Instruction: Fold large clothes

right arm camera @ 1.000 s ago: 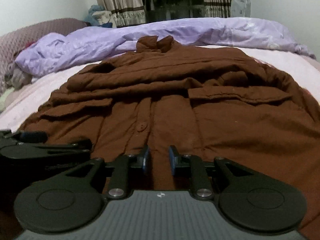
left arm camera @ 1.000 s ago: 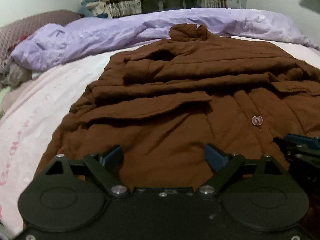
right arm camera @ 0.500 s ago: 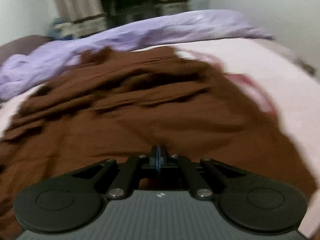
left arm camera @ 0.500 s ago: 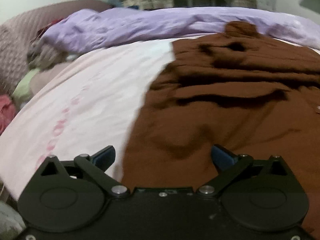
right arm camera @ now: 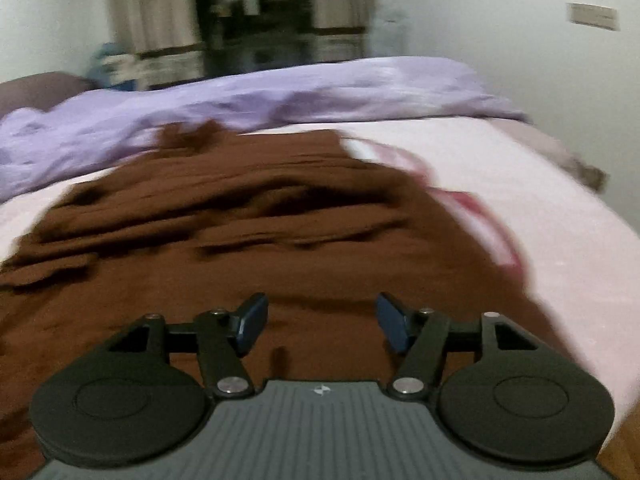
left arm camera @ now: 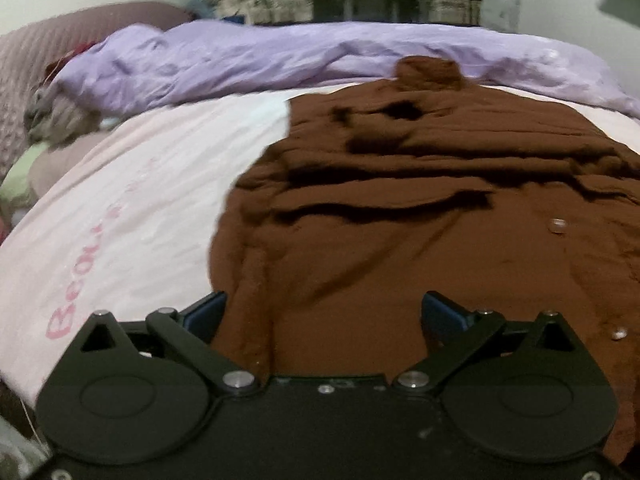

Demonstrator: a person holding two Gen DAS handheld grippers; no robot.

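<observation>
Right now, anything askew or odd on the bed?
Yes: the brown shirt lies bunched, with deep crosswise creases over its upper half, not flat. Behind it the purple duvet sits in a crumpled heap. No damage or spill visible; both views are blurred.

A bed with a pale pink sheet (left arm camera: 120,208) was seen, a crumpled lilac duvet (left arm camera: 248,56) heaped along its far side. Striped curtains (right arm camera: 160,20) were hung against white walls (right arm camera: 500,20).

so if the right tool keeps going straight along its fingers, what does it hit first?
Most likely the brown shirt spread on the bed. The right tool is open, nothing between its fingers, angled down at the fabric just ahead. Blur leaves depth uncertain.
</observation>
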